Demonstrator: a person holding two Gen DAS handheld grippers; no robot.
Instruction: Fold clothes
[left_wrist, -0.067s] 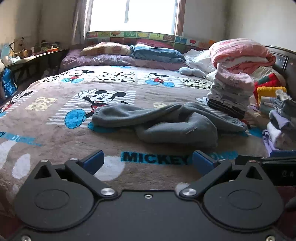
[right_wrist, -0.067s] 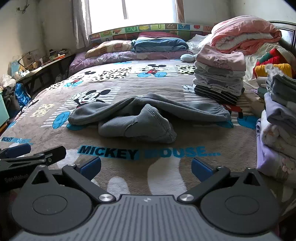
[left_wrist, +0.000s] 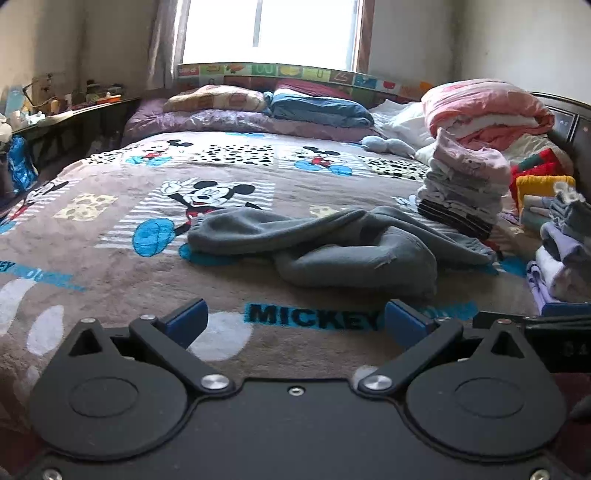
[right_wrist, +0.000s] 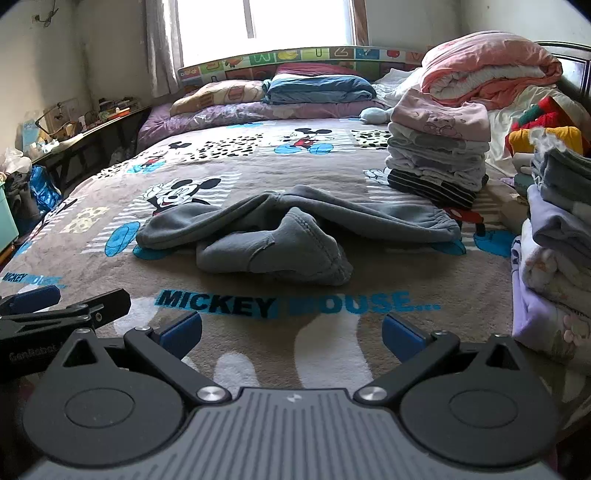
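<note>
A crumpled grey fleece garment (left_wrist: 332, 247) (right_wrist: 280, 236) lies in a heap in the middle of the bed, on the Mickey Mouse blanket (left_wrist: 110, 258) (right_wrist: 369, 280). My left gripper (left_wrist: 295, 321) hovers over the near edge of the blanket, short of the garment, open, nothing between its blue pads. My right gripper (right_wrist: 291, 330) is likewise open and empty, also short of the garment. In the right wrist view the left gripper (right_wrist: 55, 306) shows at the left edge. The right gripper's arm (left_wrist: 546, 325) shows at the right edge of the left wrist view.
Stacks of folded clothes stand at the right: one (left_wrist: 461, 188) (right_wrist: 439, 155) behind the garment, another (left_wrist: 561, 258) (right_wrist: 554, 240) nearer. A pink quilt roll (right_wrist: 491, 70), pillows (left_wrist: 258, 107) and a cluttered side table (right_wrist: 81, 125) line the far and left edges.
</note>
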